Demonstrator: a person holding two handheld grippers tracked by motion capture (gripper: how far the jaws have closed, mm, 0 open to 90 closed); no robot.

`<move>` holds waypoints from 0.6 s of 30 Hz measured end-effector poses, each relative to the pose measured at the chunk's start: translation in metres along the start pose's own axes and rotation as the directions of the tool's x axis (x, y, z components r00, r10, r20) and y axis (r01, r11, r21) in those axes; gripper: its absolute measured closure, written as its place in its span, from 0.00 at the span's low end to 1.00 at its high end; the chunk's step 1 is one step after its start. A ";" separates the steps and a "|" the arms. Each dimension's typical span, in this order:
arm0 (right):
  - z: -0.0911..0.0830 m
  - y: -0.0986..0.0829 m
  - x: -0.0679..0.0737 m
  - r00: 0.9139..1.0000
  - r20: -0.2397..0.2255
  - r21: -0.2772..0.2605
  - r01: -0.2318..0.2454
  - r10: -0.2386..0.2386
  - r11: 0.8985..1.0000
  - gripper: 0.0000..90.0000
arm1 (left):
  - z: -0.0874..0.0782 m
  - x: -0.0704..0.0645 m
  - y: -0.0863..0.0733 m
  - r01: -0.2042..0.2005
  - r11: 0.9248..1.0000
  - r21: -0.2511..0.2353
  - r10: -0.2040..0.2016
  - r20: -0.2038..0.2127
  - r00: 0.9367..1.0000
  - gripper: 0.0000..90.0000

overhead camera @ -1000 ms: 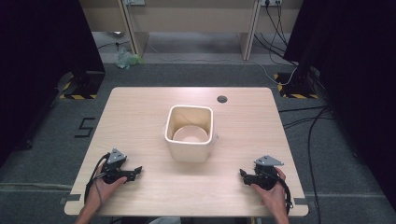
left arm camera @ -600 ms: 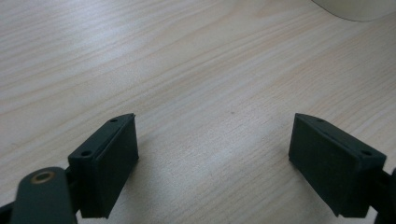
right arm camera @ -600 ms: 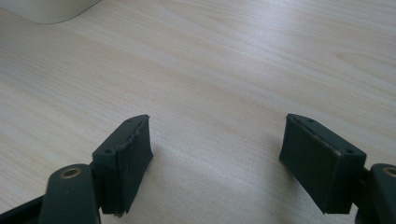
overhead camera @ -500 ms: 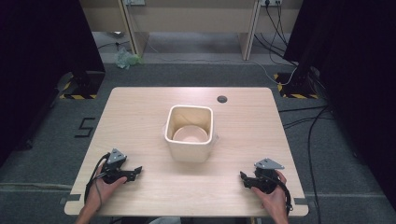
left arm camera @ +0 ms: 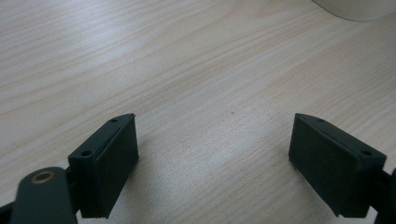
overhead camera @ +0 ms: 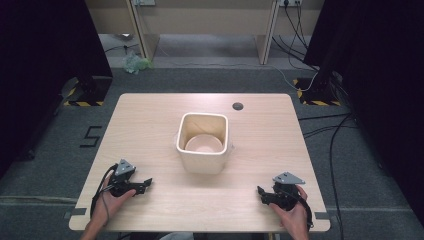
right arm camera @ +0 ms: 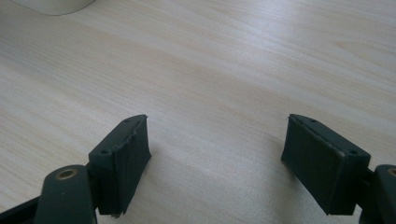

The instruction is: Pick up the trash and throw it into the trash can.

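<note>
One cream square-mouthed tub [overhead camera: 202,142], mid-worktop [overhead camera: 150,120], probably rigid, light plastic best gripped by its rim or side lugs; left gripper [overhead camera: 141,186] at near left and right gripper [overhead camera: 263,194] at near right both rested with jaws spread, empty.

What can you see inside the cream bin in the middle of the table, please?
The bin is open-topped, and the high view looks into it: a round, pale pinkish bottom and bare inner walls, with no contents visible. The near wall hides the part of the bottom just behind it.
</note>
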State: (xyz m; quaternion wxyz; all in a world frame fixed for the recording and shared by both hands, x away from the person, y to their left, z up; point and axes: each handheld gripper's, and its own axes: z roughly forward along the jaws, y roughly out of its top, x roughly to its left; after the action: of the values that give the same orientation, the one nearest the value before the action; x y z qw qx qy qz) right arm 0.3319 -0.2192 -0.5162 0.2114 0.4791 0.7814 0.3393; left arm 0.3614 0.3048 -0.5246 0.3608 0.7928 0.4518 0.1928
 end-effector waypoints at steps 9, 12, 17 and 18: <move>-0.004 -0.004 0.003 1.000 0.001 0.004 0.004 -0.004 1.000 0.22 | 0.000 0.000 0.000 0.000 1.000 0.000 0.000 0.000 1.000 0.17; -0.005 -0.005 0.004 1.000 0.000 0.008 0.004 -0.004 1.000 0.20 | 0.000 0.000 0.000 -0.001 1.000 0.000 0.001 0.000 1.000 0.17; -0.003 -0.004 0.005 1.000 0.006 0.011 0.000 0.000 1.000 0.17 | 0.000 0.000 0.000 0.000 1.000 0.000 0.000 0.000 1.000 0.17; -0.003 -0.004 0.006 1.000 0.005 0.016 -0.006 0.006 1.000 0.17 | 0.000 0.000 0.000 0.000 1.000 0.000 0.000 0.000 1.000 0.17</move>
State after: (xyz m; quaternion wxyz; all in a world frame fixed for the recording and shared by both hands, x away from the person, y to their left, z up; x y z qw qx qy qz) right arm 0.3250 -0.2160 -0.5167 0.2083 0.4840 0.7822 0.3325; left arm 0.3613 0.3048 -0.5246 0.3608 0.7928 0.4517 0.1929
